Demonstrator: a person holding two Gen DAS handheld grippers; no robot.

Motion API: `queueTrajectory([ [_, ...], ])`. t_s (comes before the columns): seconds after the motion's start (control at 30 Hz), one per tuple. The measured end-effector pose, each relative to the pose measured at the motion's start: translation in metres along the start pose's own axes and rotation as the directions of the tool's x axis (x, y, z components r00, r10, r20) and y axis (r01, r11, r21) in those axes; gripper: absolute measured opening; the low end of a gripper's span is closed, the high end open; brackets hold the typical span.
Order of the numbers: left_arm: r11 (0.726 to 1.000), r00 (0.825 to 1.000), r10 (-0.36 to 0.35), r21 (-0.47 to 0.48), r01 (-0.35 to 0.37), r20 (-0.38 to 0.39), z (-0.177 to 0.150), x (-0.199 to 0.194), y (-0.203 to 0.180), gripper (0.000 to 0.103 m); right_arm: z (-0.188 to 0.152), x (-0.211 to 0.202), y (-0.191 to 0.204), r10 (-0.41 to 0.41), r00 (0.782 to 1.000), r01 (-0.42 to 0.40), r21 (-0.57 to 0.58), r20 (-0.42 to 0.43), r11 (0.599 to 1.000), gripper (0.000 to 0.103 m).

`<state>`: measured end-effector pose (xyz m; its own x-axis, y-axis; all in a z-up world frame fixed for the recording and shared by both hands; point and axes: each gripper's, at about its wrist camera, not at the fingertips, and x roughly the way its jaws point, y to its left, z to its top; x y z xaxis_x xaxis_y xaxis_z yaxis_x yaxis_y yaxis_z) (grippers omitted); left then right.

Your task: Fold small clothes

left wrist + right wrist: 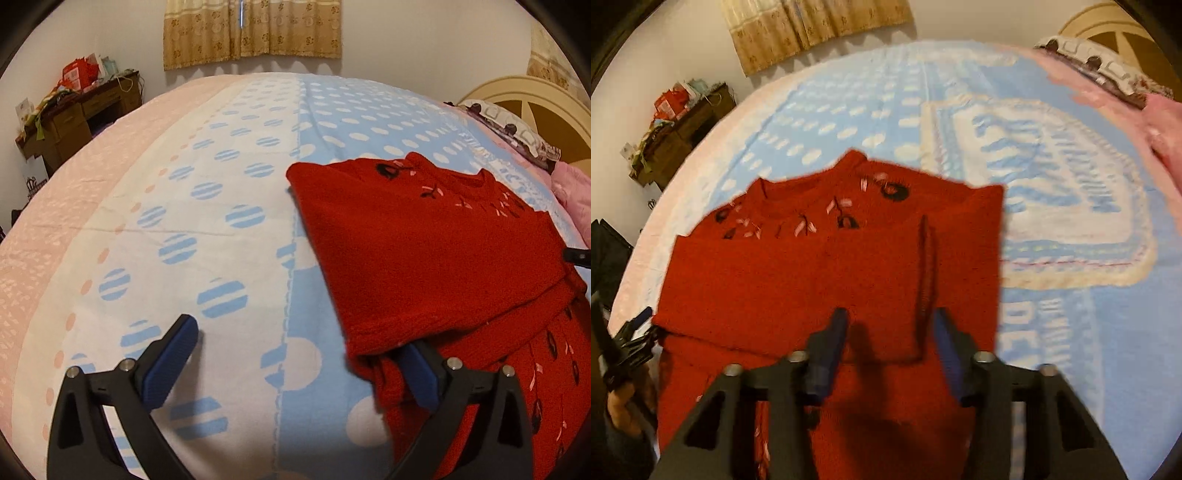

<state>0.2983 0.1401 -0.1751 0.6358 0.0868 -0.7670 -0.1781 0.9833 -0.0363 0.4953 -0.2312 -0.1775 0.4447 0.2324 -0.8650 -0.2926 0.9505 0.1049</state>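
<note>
Sweater runs lengthwise away from both grippers. Left gripper spread wide at its left edge; right gripper released, over the middle, nearer.

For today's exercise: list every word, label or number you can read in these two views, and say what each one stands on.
None can be read for certain.
Large blue letters woven into the bedspread: blurred and warped, unreadable.
Red boxes on the desk: print too small.
Red sweater: embroidery only, no text.
</note>
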Motion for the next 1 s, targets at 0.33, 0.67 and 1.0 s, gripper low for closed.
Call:
queueTrajectory([
  [0.33,0.996,0.992,-0.072,0.061,0.066,0.106,-0.003,-0.021,-0.009,0.103,-0.006,-0.056,0.004,-0.064,0.984,0.079,-0.088,0.168,0.993,0.009],
  [0.67,0.992,0.984,-0.122,0.023,0.12,0.132,0.0,-0.042,-0.004,0.103,-0.018,-0.021,-0.02,-0.139,0.988,0.142,-0.051,0.065,0.989,0.035],
  [1.0,0.991,0.996,0.018,0.129,-0.029,0.087,0.027,-0.012,-0.026,0.103,-0.003,-0.034,0.033,-0.053,0.989,0.081,-0.215,0.137,0.973,0.062],
])
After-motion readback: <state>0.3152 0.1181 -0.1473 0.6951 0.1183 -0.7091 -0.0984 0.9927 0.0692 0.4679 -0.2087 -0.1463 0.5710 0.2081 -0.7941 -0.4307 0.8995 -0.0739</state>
